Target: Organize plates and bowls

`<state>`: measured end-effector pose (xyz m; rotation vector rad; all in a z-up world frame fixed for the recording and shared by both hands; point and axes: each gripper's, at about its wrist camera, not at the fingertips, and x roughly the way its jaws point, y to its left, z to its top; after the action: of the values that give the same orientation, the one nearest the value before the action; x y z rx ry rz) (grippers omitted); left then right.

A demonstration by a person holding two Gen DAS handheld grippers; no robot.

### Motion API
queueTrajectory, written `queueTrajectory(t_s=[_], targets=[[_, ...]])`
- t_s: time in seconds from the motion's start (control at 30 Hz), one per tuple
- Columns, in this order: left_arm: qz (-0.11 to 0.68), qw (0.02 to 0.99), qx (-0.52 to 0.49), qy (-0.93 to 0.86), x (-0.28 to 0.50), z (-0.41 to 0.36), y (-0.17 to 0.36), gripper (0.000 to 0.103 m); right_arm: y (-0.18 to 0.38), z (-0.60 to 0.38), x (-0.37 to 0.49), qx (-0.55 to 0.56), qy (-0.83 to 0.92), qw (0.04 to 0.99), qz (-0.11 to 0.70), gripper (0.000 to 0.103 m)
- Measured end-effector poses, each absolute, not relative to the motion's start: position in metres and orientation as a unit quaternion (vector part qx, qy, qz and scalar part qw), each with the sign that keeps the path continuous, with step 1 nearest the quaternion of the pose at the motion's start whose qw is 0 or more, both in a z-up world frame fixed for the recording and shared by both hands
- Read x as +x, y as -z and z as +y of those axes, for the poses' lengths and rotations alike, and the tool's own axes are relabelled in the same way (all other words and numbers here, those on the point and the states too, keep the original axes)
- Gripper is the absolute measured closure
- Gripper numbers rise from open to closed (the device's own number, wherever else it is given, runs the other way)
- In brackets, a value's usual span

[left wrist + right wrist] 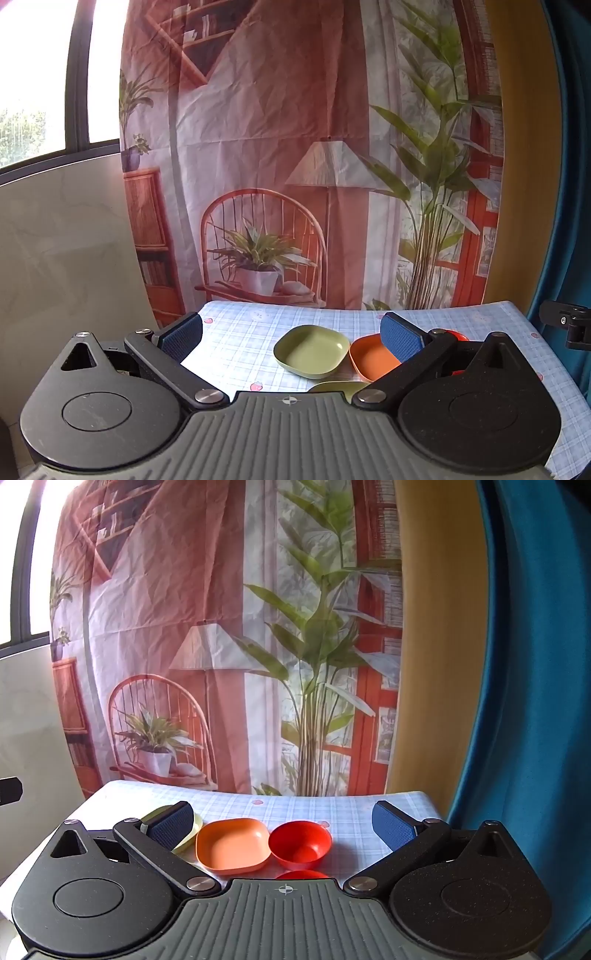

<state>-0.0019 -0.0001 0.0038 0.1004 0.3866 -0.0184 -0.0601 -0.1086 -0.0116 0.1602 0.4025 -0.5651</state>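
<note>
In the left wrist view a green square dish [312, 350] sits on the checked tablecloth [240, 343], with an orange square dish [373, 357] touching its right side and a pale green rim [338, 387] nearer me. My left gripper [291, 338] is open and empty, held above the dishes. In the right wrist view the orange dish [232, 844] sits beside a red round bowl [300, 843]; another red rim [301, 874] peeks out nearer me. The green dish [192, 830] is partly behind a finger. My right gripper [284, 825] is open and empty above them.
A printed room backdrop [295, 166] hangs right behind the table's far edge. A teal curtain [535, 701] hangs at the right. A window and pale wall [55, 240] are at the left. The other gripper's black part [569, 325] shows at the right table edge.
</note>
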Motion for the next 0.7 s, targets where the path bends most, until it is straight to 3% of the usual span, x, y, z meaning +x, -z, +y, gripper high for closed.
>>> queueTrajectory(t_s=[0.7], targets=[[0.185,0.981,0.053,0.015,-0.005,0.002,-0.003,0.000,0.009,-0.111,-0.061,0.079,0.278,0.938,0.194,0.000]])
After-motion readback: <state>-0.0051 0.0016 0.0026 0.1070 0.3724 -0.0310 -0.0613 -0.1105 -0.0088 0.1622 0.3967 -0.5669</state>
